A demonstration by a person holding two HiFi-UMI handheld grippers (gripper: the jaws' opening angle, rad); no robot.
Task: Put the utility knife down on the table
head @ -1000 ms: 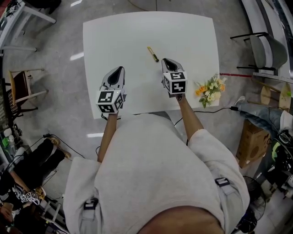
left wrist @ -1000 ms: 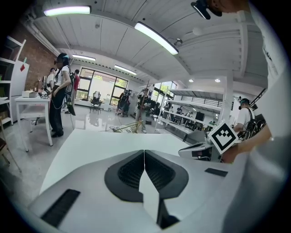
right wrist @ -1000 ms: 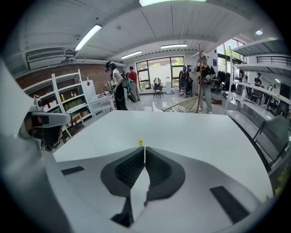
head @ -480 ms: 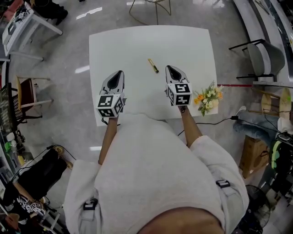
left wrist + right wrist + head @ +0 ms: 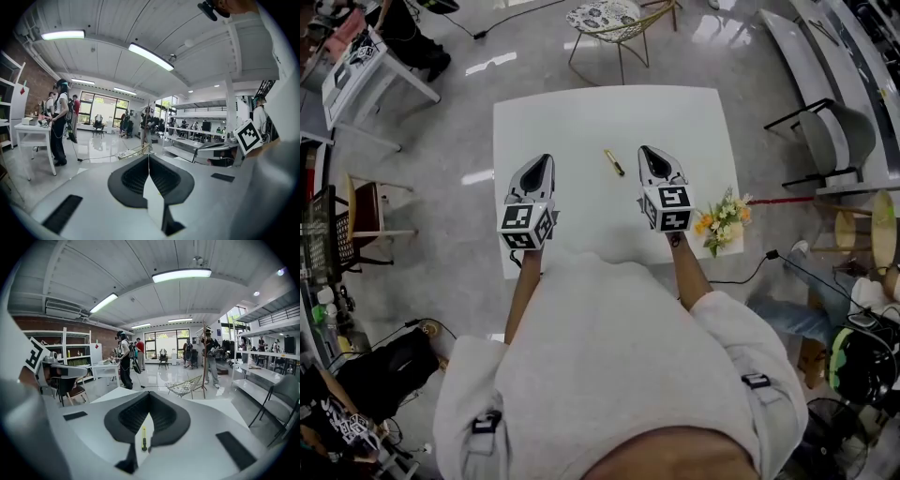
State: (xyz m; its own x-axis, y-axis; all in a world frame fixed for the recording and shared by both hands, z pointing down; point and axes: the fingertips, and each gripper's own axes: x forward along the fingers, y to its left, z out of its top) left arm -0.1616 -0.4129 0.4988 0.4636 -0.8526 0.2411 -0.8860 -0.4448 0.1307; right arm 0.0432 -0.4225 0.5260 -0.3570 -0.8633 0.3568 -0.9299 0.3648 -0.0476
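The utility knife [image 5: 614,162] lies flat and slanted near the middle of the white surface [image 5: 581,117], well clear of every edge, with nothing touching it. The right gripper [image 5: 648,150] hangs just beside it on the right-edge side, jaws clenched together on nothing. The left gripper [image 5: 545,159], equally closed and empty, sits farther off toward the left edge. The likeliest slip is a low sweep of the right gripper nudging the knife across the smooth top. A wider swing could catch the flower bunch [image 5: 724,214] by the near right corner.
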